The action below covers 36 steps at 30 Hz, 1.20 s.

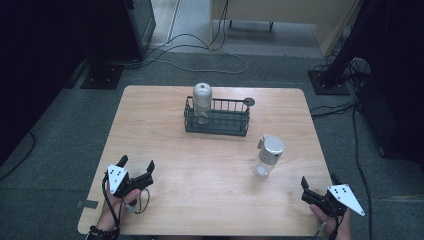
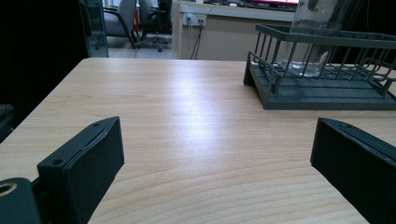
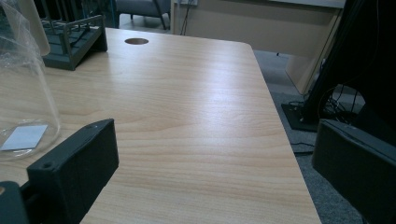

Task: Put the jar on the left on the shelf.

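Observation:
A dark wire basket stands at the back middle of the wooden table, with a clear bottle with a silver cap upright in its left end. The basket and that bottle lie ahead and to the right in the left gripper view. A second clear bottle with a silver cap stands on the table right of centre; its base is at the left of the right gripper view. My left gripper is open near the front left edge, empty. My right gripper is open at the front right corner, empty.
A round cable hole sits in the tabletop behind the basket's right end, also the hole. Cables and dark stand bases lie on the grey carpet around the table. Bare wood stretches between the grippers.

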### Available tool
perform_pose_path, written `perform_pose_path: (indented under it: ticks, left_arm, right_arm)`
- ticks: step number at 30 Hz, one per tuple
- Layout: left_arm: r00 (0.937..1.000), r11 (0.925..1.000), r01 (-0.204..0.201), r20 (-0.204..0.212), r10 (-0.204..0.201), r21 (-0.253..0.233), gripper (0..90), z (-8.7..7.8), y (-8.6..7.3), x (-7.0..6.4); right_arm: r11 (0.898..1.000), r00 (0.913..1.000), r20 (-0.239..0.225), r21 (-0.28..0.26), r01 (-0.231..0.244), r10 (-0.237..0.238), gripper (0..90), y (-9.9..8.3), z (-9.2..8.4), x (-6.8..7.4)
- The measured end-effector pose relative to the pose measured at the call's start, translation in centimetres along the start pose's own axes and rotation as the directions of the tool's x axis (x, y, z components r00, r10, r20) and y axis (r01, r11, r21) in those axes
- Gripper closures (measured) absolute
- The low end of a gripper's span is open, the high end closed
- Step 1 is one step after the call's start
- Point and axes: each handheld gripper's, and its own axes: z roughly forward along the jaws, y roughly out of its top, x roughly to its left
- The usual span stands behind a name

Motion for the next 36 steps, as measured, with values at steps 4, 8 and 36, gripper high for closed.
perform_pose_path:
  ticks: [4, 8, 36]
  left_arm:
    - [1.0000, 1.0000, 0.001, -0.001, -0.001, 0.000, 2.8, -0.5, -0.1, 0.3]
    - [1.0000, 1.0000, 0.001, -0.004, -0.001, 0.000, 2.8, -1.1, -0.2, 0.6]
    - [0.9950, 0.9979, 0.049, -0.085, -0.053, -0.043, 3.3, -4.2, -0.7, 2.4]
  right_arm:
    - [1.000, 1.0000, 0.001, 0.000, 0.001, -0.001, 0.4, 0.0, 0.0, 0.0]
    - [1.000, 1.0000, 0.002, 0.001, 0.002, -0.002, 0.4, 0.0, 0.0, 0.0]
    - [1.000, 0.9999, 0.012, -0.004, 0.005, -0.005, 0.4, 0.0, -0.1, 0.1]
